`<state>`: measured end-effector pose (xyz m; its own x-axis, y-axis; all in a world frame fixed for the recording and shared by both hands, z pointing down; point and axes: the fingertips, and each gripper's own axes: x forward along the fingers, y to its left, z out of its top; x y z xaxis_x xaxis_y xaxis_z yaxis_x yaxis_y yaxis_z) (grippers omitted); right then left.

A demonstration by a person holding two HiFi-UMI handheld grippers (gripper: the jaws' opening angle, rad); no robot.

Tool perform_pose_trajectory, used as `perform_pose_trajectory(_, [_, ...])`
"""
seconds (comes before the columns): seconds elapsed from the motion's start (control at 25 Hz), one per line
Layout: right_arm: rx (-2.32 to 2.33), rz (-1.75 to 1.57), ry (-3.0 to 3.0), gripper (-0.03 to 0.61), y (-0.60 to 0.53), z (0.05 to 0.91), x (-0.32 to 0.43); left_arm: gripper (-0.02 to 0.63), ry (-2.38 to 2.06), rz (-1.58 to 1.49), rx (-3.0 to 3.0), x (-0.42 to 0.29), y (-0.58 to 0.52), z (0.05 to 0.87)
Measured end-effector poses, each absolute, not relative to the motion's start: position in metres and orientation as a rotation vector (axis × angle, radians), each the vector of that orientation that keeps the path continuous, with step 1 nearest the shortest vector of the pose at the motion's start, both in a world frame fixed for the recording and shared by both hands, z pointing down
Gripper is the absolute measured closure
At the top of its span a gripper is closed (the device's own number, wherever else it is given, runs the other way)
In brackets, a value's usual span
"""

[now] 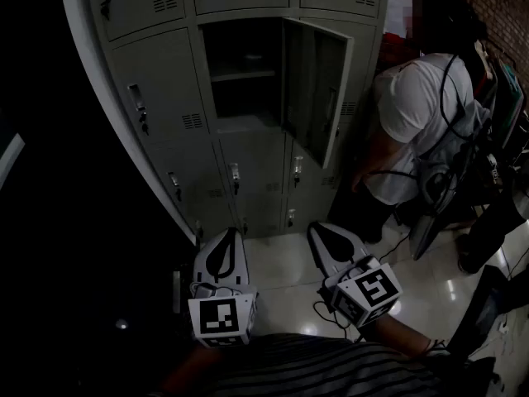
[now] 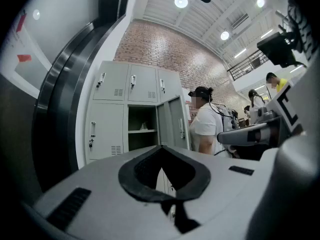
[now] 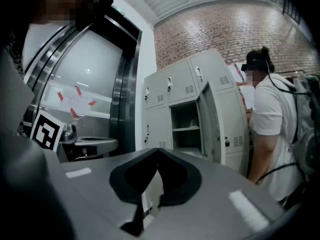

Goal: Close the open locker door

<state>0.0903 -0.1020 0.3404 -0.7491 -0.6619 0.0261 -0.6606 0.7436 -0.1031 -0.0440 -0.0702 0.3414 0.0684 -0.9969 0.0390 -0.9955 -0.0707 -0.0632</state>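
The grey vented door (image 1: 316,89) stands wide open, any print seemingly too dim to read; the left gripper (image 1: 233,233) and right gripper (image 1: 317,227) are pinched together, empty.

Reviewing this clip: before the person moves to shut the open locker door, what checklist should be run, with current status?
1. Locker door open, hinged at its right: ok.
2. Left gripper fingers together, empty: ok.
3. Right gripper fingers together, empty: ok.
4. Either gripper touching the door: not ok, both held low, apart from the lockers.
5. Person in white shirt clear of the closing swing: ok, standing on the door's outer side.
6. Compartment free of anything protruding: cannot tell, too dark.
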Motion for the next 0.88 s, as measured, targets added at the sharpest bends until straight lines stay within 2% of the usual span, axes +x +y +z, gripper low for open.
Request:
perform_pose_trajectory(0.08, [-1.117, -0.095, 2.895, 0.572, -0.126, 0.336, 0.097, 0.609, 2.096, -0.091, -2.269, -0.045, -0.088, 0.340])
perform_pose_trajectory(0.16, [-1.131, -0.047, 2.886, 0.490, -0.151, 0.330, 0.101, 0.609, 2.073, -0.068, -2.282, -0.046, -0.107, 0.338])
perform_pose_trajectory(0.2, [-1.147, -0.024, 2.884, 0.470, -0.165, 0.327, 0.103, 0.609, 2.059, -0.057, -2.296, -0.045, -0.118, 0.337])
perform_pose_trajectory(0.48, [-1.430, 0.074, 2.744, 0.397, -0.289, 0.307, 0.121, 0.609, 1.874, -0.060, -2.366, -0.049, -0.217, 0.313])
perform_pose_trajectory(0.88, [-1.715, 0.064, 2.610, 0.361, -0.408, 0.297, 0.135, 0.609, 1.548, -0.073, -2.583, -0.024, -0.361, 0.289])
